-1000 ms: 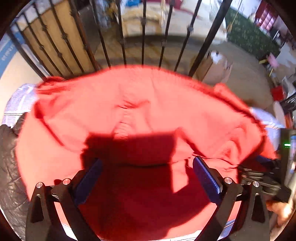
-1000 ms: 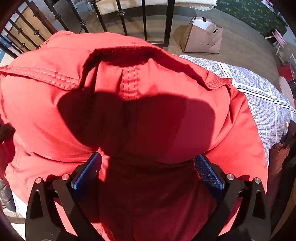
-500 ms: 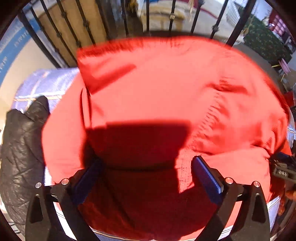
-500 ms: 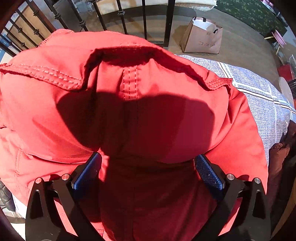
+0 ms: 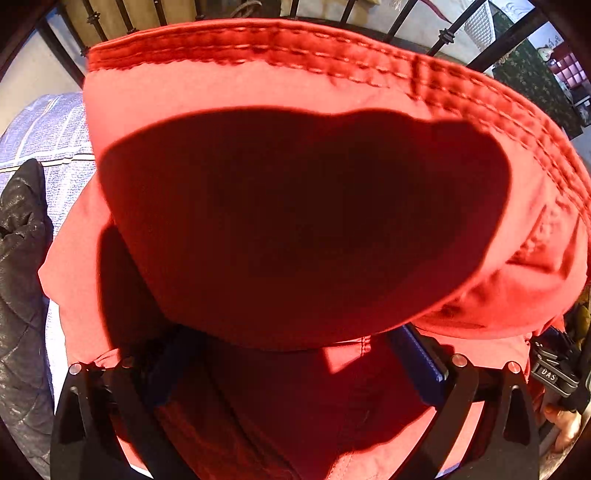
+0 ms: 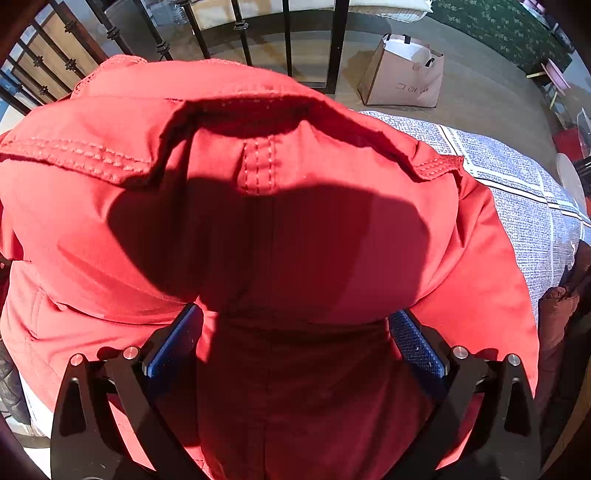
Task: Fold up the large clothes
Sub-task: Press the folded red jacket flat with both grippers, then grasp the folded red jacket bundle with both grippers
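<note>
Left hand-held gripper (image 5: 295, 354): pads spread wide, red garment (image 5: 295, 192) bunched between them; I cannot tell if it grips. Right hand-held gripper (image 6: 295, 328): same. Garment heaped on the bed (image 6: 524, 192), stitched hem at 12 o'clock. I judge a fold mid-carry; next, lay the flap flat, then let go.

Hard sunlight is cast across a bedspread (image 6: 524, 177) bounded by a black iron railing (image 6: 334, 40). A paper bag (image 6: 404, 74) is stood on the floor (image 6: 480, 85) beyond; a green rug (image 6: 502, 26) is laid farther back.
</note>
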Tool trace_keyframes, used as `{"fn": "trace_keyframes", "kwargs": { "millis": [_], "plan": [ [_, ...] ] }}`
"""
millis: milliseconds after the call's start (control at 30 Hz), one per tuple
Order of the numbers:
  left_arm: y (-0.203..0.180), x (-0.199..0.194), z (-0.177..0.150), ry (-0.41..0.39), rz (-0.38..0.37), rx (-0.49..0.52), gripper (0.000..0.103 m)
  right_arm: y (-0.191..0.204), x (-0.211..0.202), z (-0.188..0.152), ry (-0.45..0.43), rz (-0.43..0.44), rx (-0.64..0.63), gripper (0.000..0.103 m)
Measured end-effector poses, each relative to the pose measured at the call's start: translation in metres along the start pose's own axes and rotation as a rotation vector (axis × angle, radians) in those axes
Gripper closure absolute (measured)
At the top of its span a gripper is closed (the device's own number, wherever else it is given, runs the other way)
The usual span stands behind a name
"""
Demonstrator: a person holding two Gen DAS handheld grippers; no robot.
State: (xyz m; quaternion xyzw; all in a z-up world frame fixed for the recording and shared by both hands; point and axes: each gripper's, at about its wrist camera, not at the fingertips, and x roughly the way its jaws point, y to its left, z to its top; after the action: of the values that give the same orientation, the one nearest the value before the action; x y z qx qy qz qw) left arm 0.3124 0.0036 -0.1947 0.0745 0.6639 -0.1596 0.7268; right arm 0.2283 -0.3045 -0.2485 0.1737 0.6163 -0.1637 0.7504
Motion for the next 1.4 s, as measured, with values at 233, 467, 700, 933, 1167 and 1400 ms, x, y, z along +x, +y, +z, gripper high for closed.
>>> {"fn": "trace_keyframes", "kwargs": {
  "millis": [233, 467, 700, 933, 1167, 1400],
  "plan": [
    [-0.003, 0.004, 0.006, 0.040, 0.026, -0.001, 0.004, 0.002, 0.005, 0.003, 0.013, -0.013, -0.006, 0.004],
    [-0.016, -0.009, 0.006, 0.020, 0.078, -0.003, 0.005, 0.004, -0.002, -0.007, -0.013, -0.021, -0.013, 0.004],
    [-0.014, -0.072, -0.013, -0.153, 0.025, -0.034, 0.006, -0.018, -0.056, -0.023, -0.109, 0.088, -0.004, 0.005],
    [0.030, -0.088, -0.073, -0.188, 0.045, -0.045, 0.006, -0.102, -0.076, -0.079, -0.188, 0.122, 0.167, 0.005],
    [0.086, -0.089, -0.081, -0.143, 0.020, -0.151, 0.006, -0.174, -0.057, -0.115, -0.137, 0.228, 0.369, 0.005],
    [0.102, -0.060, -0.067, -0.087, -0.096, -0.219, 0.005, -0.181, -0.025, -0.117, -0.075, 0.442, 0.496, 0.005]
  ]
}}
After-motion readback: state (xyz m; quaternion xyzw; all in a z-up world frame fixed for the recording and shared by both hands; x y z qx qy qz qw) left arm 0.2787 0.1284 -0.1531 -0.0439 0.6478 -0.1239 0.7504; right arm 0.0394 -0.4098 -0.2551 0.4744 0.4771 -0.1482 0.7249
